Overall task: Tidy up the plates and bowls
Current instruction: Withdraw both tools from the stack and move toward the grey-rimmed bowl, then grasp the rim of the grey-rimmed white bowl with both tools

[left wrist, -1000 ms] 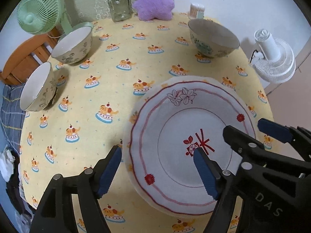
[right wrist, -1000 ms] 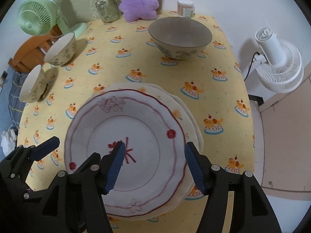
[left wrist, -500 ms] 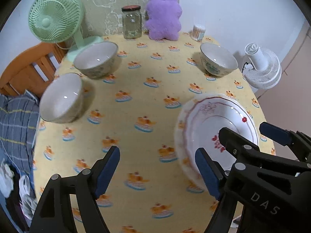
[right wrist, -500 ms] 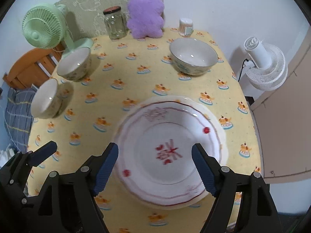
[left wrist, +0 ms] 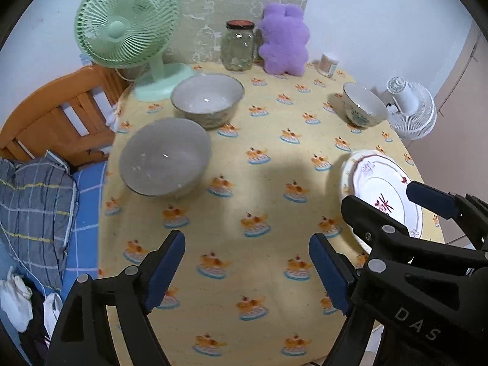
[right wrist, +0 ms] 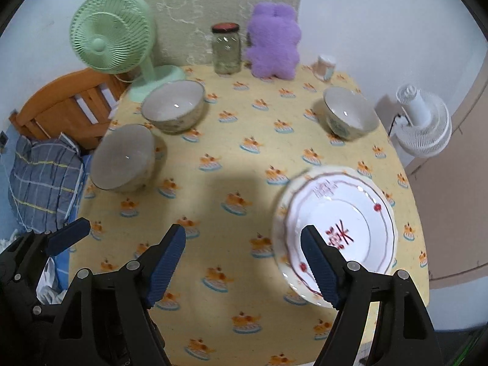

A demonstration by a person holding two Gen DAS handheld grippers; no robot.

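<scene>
**A:** What's on my table (left wrist: 274,164) now?

**B:** Largest first: the plates (right wrist: 344,213) sit stacked at the right edge, and both of my grippers have pulled back and up from them since a second ago. Three bowls: two on the left, near bowl (left wrist: 164,158) just beside far bowl (left wrist: 207,97), and the third bowl (right wrist: 350,116) well apart at the right.

**A:** And the jaws?

**B:** My left gripper (left wrist: 247,271) has just been opening, nothing between its fingers. My right gripper (right wrist: 242,262) is spread wide and empty, wider than a second ago.
</scene>
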